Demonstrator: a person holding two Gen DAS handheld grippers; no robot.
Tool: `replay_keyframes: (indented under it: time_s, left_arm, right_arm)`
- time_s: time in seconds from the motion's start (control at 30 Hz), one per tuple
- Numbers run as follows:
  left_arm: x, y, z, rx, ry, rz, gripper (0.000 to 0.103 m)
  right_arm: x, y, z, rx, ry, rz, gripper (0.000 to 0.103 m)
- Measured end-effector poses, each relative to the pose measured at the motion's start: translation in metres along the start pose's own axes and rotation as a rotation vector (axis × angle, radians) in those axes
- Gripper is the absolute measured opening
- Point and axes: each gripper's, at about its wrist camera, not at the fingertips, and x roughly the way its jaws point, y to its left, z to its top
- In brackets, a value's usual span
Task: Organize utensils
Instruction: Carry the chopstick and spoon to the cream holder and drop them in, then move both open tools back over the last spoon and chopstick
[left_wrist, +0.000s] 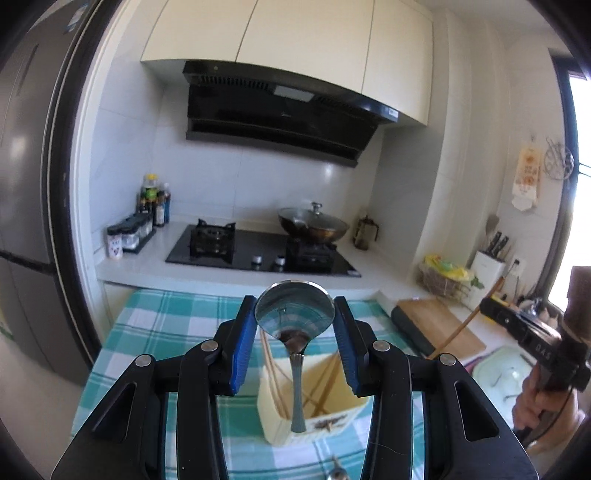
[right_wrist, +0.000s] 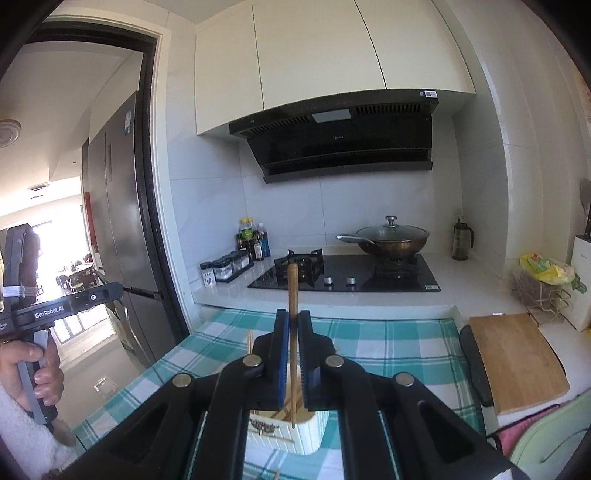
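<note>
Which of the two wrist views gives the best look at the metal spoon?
The left wrist view. The shiny metal spoon fills the centre there, bowl up and handle hanging down, held between the blue-padded jaws of the left gripper over the cream utensil holder. In the right wrist view the spoon cannot be seen; only the left gripper's black body shows at the frame's left edge.

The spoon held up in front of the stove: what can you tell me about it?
The spoon looks like shiny polished metal, with a round mirror-like bowl and a slim handle that widens at its end. It hangs upright, bowl up and handle pointing down. The left tool grips the bowl's edges between its blue pads. Beneath it a cream utensil holder with wooden chopsticks stands on the checked tablecloth. The spoon touches only the pads.
</note>
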Motion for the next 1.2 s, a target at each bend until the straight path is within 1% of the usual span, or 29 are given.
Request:
replay_keyframes:
  time_s: [0.03,0.1,0.13,0.2,0.3,0.4,0.5,0.57,0.63,0.67,0.7,0.73,0.77,0.8,0.83,0.87,0.9,0.93,0.97,1.0,1.07,1.13,1.2]
  left_arm:
    - [0.010,0.000,0.001,-0.008,-0.005,0.006,0.041]
    - [0.035,0.002,0.000,-0.028,0.010,0.011,0.041]
    - [0.047,0.003,-0.004,-0.038,0.025,0.012,0.041]
    - [0.074,0.006,-0.015,-0.053,0.081,0.015,0.041]
    - [0.109,0.010,-0.038,-0.069,0.178,0.015,0.041]
    - [0.138,0.013,-0.059,-0.071,0.281,0.021,0.041]
    - [0.156,0.014,-0.075,-0.071,0.364,0.031,0.042]
    - [0.164,0.015,-0.082,-0.073,0.415,0.034,0.042]
    - [0.162,0.019,-0.086,-0.089,0.433,0.023,0.045]
    - [0.158,0.021,-0.085,-0.098,0.431,0.016,0.049]
    - [0.150,0.024,-0.084,-0.106,0.426,0.012,0.055]
    - [0.140,0.027,-0.083,-0.107,0.420,0.011,0.058]
    - [0.130,0.029,-0.084,-0.103,0.417,0.012,0.064]
    - [0.119,0.032,-0.087,-0.094,0.420,0.013,0.069]
    - [0.106,0.034,-0.093,-0.081,0.426,0.015,0.072]
    - [0.095,0.036,-0.101,-0.067,0.436,0.017,0.078]
    - [0.082,0.037,-0.114,-0.053,0.450,0.018,0.083]
    - [0.071,0.037,-0.128,-0.039,0.467,0.017,0.084]
    - [0.060,0.036,-0.147,-0.018,0.495,0.019,0.086]
    - [0.052,0.035,-0.166,-0.001,0.515,0.028,0.086]
    - [0.039,0.034,-0.203,0.027,0.548,0.069,0.086]
    - [0.030,0.033,-0.238,0.014,0.566,0.093,0.086]
    - [0.028,0.033,-0.262,-0.014,0.568,0.111,0.086]
  right_arm:
    - [0.008,0.000,0.002,0.001,-0.005,0.005,0.005]
    - [0.028,0.002,0.001,0.001,-0.001,0.014,0.005]
    - [0.038,0.003,-0.001,-0.007,0.007,0.020,0.005]
    - [0.056,0.007,-0.009,-0.024,0.025,0.031,0.005]
    - [0.094,0.008,-0.025,-0.043,0.112,0.042,0.005]
    - [0.132,0.005,-0.045,-0.026,0.237,0.068,0.005]
    - [0.161,0.002,-0.063,-0.007,0.334,0.077,0.005]
    - [0.172,0.001,-0.070,0.003,0.367,0.088,0.006]
    - [0.176,0.001,-0.072,0.011,0.376,0.087,0.008]
    - [0.178,0.000,-0.072,0.016,0.377,0.083,0.015]
    - [0.178,-0.001,-0.071,0.027,0.373,0.081,0.029]
    - [0.171,-0.003,-0.069,0.044,0.353,0.075,0.034]
    - [0.163,-0.003,-0.067,0.054,0.333,0.068,0.039]
    - [0.158,-0.005,-0.066,0.057,0.322,0.063,0.039]
    - [0.147,-0.007,-0.066,0.054,0.317,0.059,0.039]
    - [0.136,-0.008,-0.068,0.046,0.318,0.052,0.039]
    - [0.124,-0.009,-0.073,0.033,0.324,0.041,0.040]
    - [0.112,-0.010,-0.079,0.019,0.334,0.028,0.041]
    - [0.097,-0.012,-0.090,0.003,0.347,0.010,0.046]
    - [0.082,-0.014,-0.105,-0.009,0.363,-0.009,0.048]
    - [0.057,-0.021,-0.141,-0.022,0.412,-0.048,0.048]
    - [0.039,-0.028,-0.181,-0.025,0.476,-0.096,0.048]
    - [0.021,-0.037,-0.223,-0.003,0.547,-0.150,0.048]
